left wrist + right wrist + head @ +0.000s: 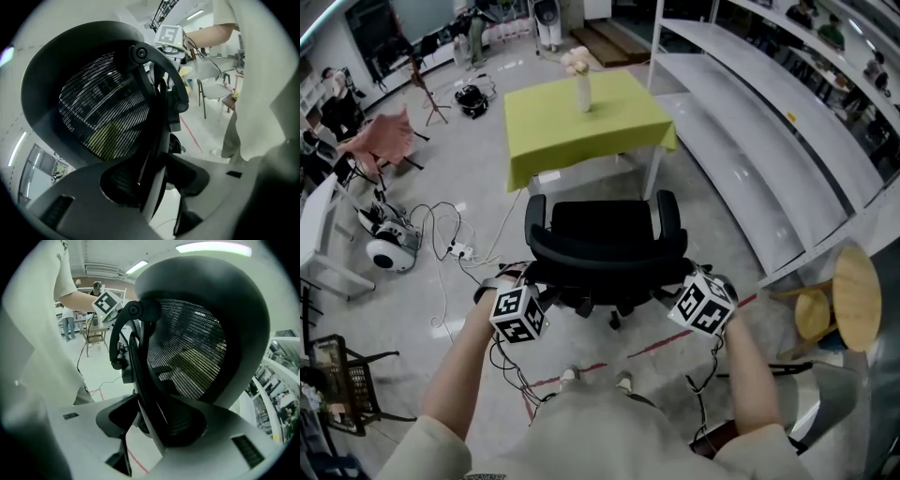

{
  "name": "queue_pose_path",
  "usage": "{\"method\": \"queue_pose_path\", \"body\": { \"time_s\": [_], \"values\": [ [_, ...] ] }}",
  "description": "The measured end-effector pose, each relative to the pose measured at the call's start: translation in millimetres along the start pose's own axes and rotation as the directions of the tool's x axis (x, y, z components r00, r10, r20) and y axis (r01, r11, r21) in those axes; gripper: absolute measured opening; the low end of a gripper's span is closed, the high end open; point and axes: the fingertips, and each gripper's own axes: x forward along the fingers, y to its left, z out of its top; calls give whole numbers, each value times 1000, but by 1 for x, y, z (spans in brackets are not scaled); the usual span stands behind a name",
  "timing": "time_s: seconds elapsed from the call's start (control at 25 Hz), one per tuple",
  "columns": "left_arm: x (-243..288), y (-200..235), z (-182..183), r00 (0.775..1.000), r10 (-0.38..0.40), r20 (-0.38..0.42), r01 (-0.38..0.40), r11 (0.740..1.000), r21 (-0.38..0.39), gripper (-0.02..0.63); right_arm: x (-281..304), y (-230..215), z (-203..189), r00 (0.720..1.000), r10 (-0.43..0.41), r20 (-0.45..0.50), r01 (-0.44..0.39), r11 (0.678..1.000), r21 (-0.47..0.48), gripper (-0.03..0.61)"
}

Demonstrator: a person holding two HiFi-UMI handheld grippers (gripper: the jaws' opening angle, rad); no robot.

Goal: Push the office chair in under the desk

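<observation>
A black office chair (605, 239) stands on the floor with its seat facing a desk (548, 127) covered in a yellow-green cloth. The chair is a short way out from the desk's near edge. My left gripper (534, 277) clamps the left rim of the mesh backrest (103, 112); the rim runs between the jaws of the left gripper (150, 197). My right gripper (680, 274) holds the right rim the same way, and the backrest (192, 352) fills the gap of the right gripper (154, 432). Both point down and forward at the chair's back.
A white vase with flowers (581, 80) stands on the desk. White shelving (750, 122) runs along the right. Wooden stools (853, 295) stand at right. Cables and a white device (389, 248) lie on the floor at left, by red floor tape (656, 347).
</observation>
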Motion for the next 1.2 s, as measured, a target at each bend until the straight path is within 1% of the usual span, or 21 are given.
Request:
{"method": "queue_pose_path", "body": {
  "time_s": [0.16,0.28,0.56,0.8,0.92,1.2],
  "values": [
    [4,3,5,999,28,25,-27,999,-28,190,0,-8,-3,1000,-6,18,6,1000,1,183],
    [10,6,8,998,52,27,-51,998,-34,195,1,-15,-8,999,-7,32,7,1000,-4,184],
    [21,22,9,997,65,36,-64,997,-43,199,7,-34,-8,998,10,56,-9,1000,-19,183],
    [35,49,5,997,70,31,-68,996,-61,202,20,-61,-4,997,-5,73,8,999,-39,183],
    [43,60,5,996,87,33,-84,994,-74,204,27,-75,-4,997,-12,75,17,998,-60,184],
    [65,104,8,994,98,40,-94,992,-85,212,40,-120,0,996,-36,80,42,997,-70,186]
  ]
}}
